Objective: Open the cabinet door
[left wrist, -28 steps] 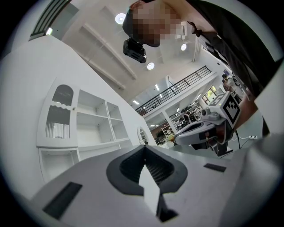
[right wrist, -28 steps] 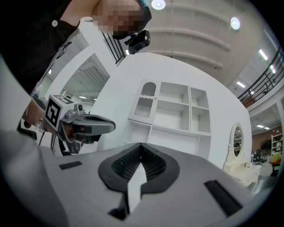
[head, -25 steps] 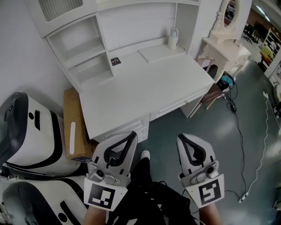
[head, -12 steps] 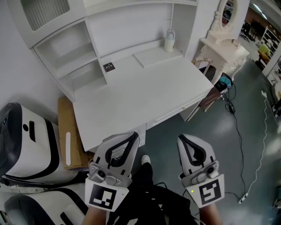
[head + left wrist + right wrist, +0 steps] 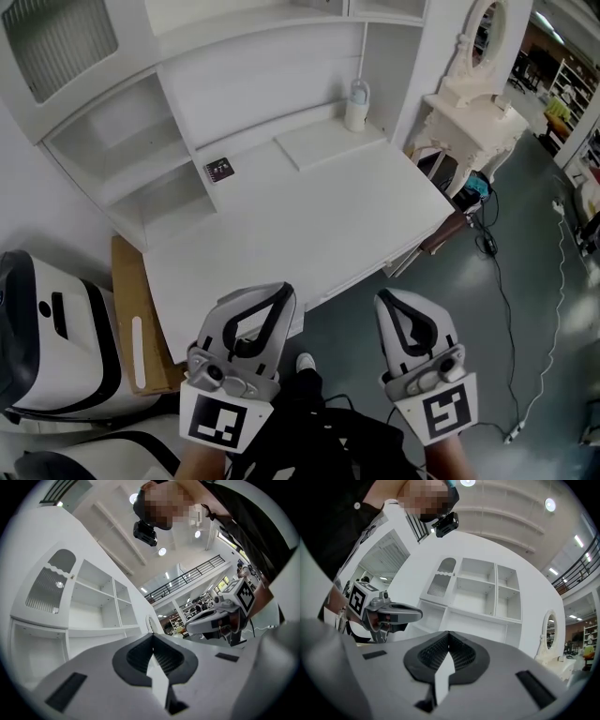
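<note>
Two grippers, one in each of my hands, hang side by side in front of the white desk, touching neither it nor each other. My left gripper has its jaws pressed together with nothing between them, and my right gripper is likewise closed and empty. The cabinet door, with its ribbed pane, sits closed at the upper left of the desk's shelf unit, well apart from both grippers.

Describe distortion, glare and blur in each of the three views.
Head view: sharp, evenly lit, white desk slightly bowed. Left gripper view: heavy fisheye, black corners, ceiling lamp blown out. Right gripper view: same fisheye, shelf unit curved, fairly crisp.
</note>
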Tool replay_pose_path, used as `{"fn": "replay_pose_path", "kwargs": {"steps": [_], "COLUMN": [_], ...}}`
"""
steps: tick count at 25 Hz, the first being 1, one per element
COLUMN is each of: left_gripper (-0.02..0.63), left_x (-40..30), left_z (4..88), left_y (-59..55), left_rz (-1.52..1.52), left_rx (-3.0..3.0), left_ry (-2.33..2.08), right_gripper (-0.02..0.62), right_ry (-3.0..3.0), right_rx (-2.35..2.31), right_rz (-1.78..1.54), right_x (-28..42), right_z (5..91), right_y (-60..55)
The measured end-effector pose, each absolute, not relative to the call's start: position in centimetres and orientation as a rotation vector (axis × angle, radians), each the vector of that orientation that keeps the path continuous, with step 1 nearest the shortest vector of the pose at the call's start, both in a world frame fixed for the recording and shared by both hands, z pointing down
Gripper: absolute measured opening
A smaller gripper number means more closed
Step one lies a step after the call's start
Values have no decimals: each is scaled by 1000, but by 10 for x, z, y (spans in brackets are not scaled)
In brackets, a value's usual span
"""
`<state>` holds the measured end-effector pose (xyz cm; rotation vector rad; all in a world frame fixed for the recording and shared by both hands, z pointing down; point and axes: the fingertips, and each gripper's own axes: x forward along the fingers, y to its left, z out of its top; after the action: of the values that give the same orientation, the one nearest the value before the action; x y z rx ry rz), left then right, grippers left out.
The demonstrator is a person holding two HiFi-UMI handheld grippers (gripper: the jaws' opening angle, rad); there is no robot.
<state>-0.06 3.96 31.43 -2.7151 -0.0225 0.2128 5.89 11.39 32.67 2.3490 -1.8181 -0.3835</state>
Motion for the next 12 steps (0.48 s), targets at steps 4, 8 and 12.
{"fn": "replay_pose_path", "kwargs": {"steps": [4, 8, 12], "left_gripper": [0, 0, 0], "left_x": [26, 50, 68], "left_z": [309, 305, 302], "left_y": [17, -6, -30], "left_rz": [231, 243, 259], "left_rx": [-2715, -2706, -2702], "left_ry": [-26, -19, -2], "right_gripper": [-2, -2, -2], "right_ry": [-1816, -1816, -1826], "right_rx": [2346, 2348, 2340], "right_rz": [-400, -411, -427], "right_x": [85, 109, 127], "right_z": [320, 315, 312], "right_y": [92, 70, 46]}}
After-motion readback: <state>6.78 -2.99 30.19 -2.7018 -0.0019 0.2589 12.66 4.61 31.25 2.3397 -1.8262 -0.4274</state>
